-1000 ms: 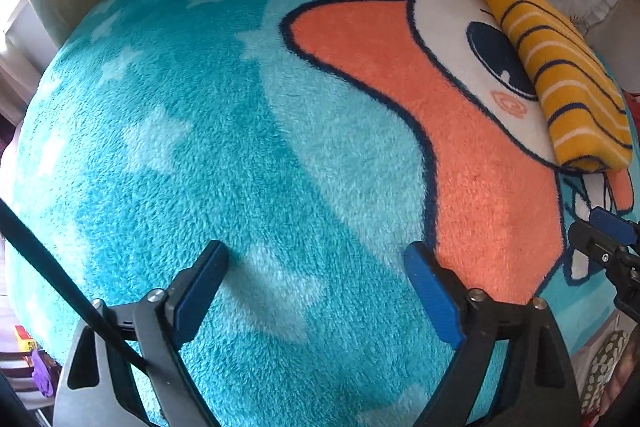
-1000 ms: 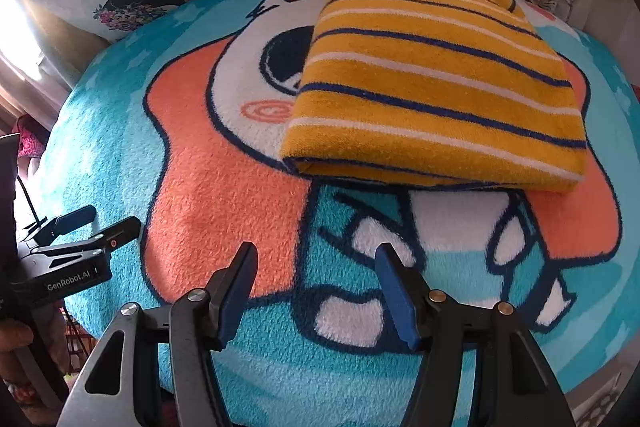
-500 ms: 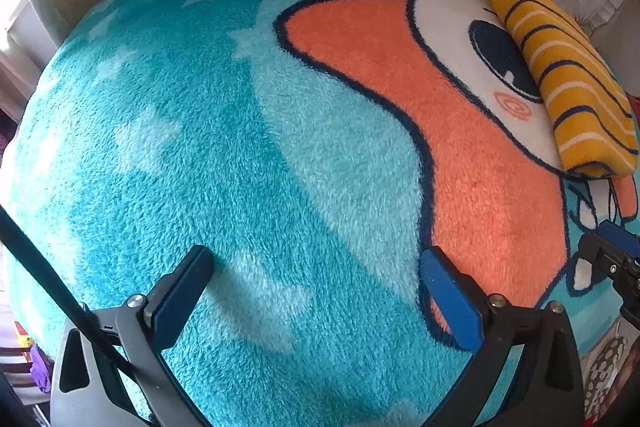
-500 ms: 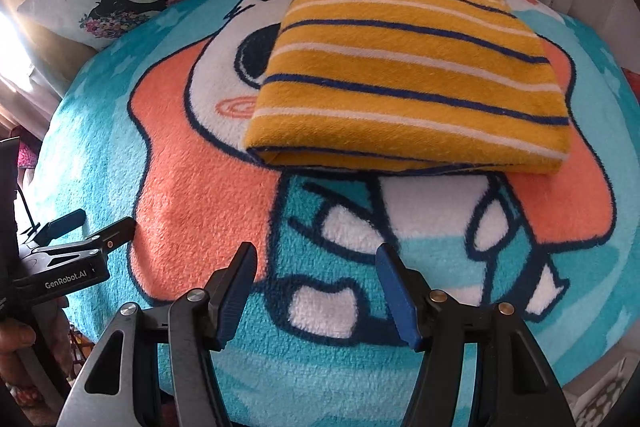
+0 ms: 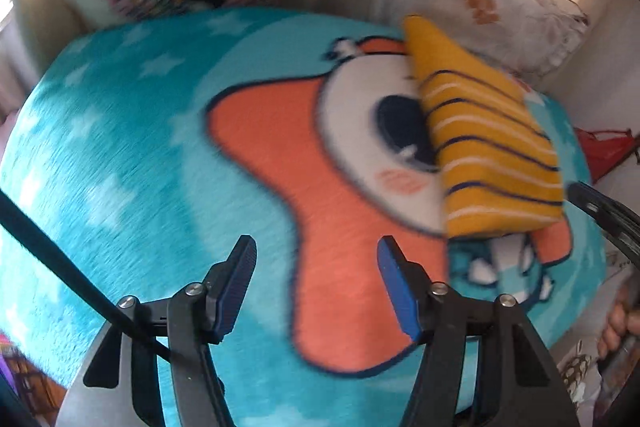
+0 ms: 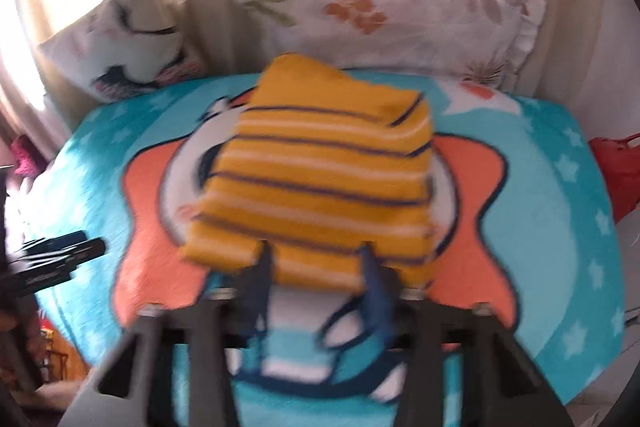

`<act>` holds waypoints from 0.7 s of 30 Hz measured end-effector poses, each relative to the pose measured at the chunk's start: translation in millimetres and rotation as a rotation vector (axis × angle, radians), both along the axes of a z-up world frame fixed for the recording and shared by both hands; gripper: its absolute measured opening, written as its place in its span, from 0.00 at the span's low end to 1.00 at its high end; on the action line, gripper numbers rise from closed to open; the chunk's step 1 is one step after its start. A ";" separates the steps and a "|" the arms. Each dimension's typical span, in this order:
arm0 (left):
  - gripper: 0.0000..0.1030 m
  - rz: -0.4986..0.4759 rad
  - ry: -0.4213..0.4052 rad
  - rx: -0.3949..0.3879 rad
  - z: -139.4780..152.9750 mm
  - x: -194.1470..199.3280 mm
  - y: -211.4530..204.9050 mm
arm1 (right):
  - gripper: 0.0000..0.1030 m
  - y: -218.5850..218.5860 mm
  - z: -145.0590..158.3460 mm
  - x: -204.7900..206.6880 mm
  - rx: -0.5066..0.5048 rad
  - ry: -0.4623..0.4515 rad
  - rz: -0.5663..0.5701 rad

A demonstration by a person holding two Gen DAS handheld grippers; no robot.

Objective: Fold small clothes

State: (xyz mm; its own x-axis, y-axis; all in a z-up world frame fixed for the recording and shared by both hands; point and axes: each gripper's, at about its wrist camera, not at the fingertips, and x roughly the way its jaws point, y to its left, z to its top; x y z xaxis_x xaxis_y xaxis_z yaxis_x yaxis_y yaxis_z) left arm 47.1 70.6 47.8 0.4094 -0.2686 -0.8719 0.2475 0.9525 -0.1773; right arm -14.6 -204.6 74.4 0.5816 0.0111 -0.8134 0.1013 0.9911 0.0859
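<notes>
My right claw [image 6: 316, 267] sits at the near edge of the folded striped garment [image 6: 320, 179]; both fingers touch or overlap that edge, jaws apart, but the frame is motion-blurred so I cannot tell whether it is gripping the cloth or just nosing against it. My left claw [image 5: 314, 259] is released, jaws wide, nothing between them, hovering over the orange star part of the blanket [image 5: 120, 167], well apart from the garment.

The garment is yellow with navy and white stripes, folded into a thick rectangle. It lies on the blanket's cartoon face, centre-far in the right view, far right in the left view [image 5: 492, 147]. Pillows [image 6: 400, 11] stand behind it at the far side.

Handling, as I judge it: soft knit, light, floppy, several layers that can slide apart. The near corner on the left droops loose. I'd take hold across the full near folded edge, pinching all layers together, not one corner. The fuzzy blanket could get caught in the pinch.

Folding looks mostly done.
</notes>
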 end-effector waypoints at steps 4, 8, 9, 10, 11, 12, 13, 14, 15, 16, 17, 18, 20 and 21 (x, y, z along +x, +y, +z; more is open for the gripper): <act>0.61 -0.023 0.034 -0.082 -2.0 17.8 -44.0 | 0.34 -27.5 -31.8 24.4 0.048 0.070 -0.013; 0.63 -0.006 0.093 -0.054 -22.6 38.0 -79.6 | 0.34 -37.0 -52.0 31.8 0.082 0.144 0.043; 0.63 0.006 0.087 -0.072 -20.5 38.8 -79.4 | 0.34 -40.1 -43.7 29.7 0.104 0.132 0.061; 0.63 0.012 0.073 -0.099 -16.4 40.0 -78.4 | 0.36 -45.7 -35.4 27.4 0.133 0.106 0.071; 0.66 0.012 0.059 -0.123 -12.0 42.4 -77.0 | 0.42 -52.1 -27.7 25.8 0.158 0.080 0.076; 0.69 0.022 0.050 -0.143 -8.7 46.2 -74.5 | 0.47 -62.2 -19.2 27.1 0.182 0.048 0.072; 0.76 0.040 0.042 -0.163 -6.9 50.2 -71.3 | 0.60 -68.6 -15.2 28.0 0.188 0.032 0.062; 0.81 0.066 0.040 -0.194 -6.8 56.7 -68.7 | 0.70 -77.6 -12.0 31.9 0.194 0.016 0.046; 0.83 0.075 0.043 -0.230 -8.1 62.5 -67.9 | 0.72 -86.6 -10.9 37.6 0.201 0.010 0.027; 0.85 0.072 0.051 -0.263 -10.5 68.2 -69.5 | 0.72 -94.3 -12.7 46.5 0.222 0.011 0.018; 0.85 0.063 0.067 -0.286 -18.1 77.4 -74.7 | 0.72 -99.9 -16.5 56.3 0.254 0.016 0.020; 0.85 0.060 0.086 -0.286 -25.0 83.1 -80.6 | 0.72 -103.0 -21.6 67.6 0.283 0.026 0.020; 0.85 0.030 0.152 -0.324 -41.7 92.5 -94.1 | 0.73 -108.6 -35.0 91.6 0.334 0.055 0.024; 0.85 0.017 0.183 -0.366 -48.0 94.4 -98.6 | 0.73 -110.1 -48.9 104.2 0.377 0.081 0.035</act>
